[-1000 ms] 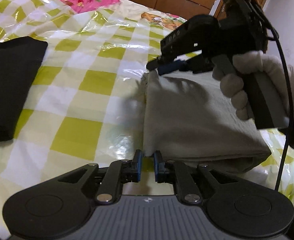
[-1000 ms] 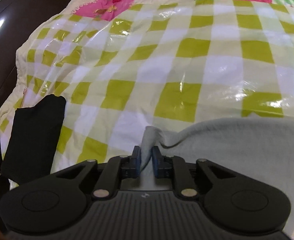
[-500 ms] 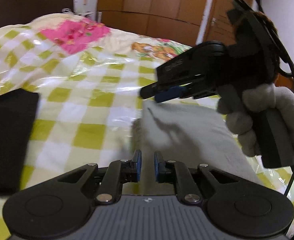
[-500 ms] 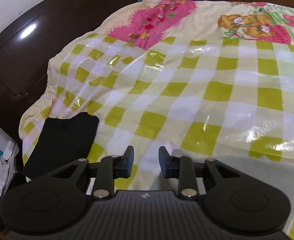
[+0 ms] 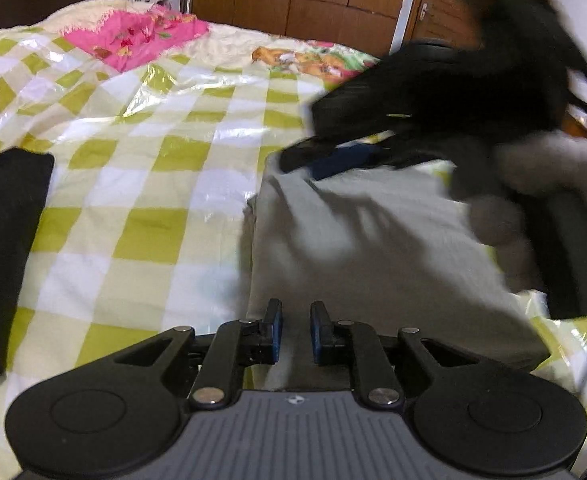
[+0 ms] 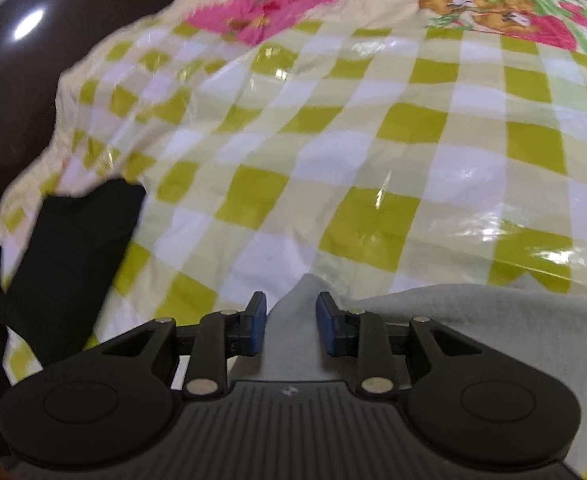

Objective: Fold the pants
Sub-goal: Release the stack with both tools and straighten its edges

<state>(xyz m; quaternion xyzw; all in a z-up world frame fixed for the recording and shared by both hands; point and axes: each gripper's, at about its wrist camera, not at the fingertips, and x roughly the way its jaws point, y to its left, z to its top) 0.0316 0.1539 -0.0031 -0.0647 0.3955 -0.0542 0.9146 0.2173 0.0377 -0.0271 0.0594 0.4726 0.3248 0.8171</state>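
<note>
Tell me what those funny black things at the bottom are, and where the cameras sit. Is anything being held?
They are hand-held tongs. A person holds one pair in each hand, and a small camera on each looks along its two fingers. One picture looks out from the left tongs, the other from the right tongs. Folded grey pants lie on a yellow-checked bed cover, with a black cloth off to the side. The right tongs have just been opening, and a corner of the pants stands loose between their pads. The left tongs stand slightly apart over the pants' edge. Nothing is held.
</note>
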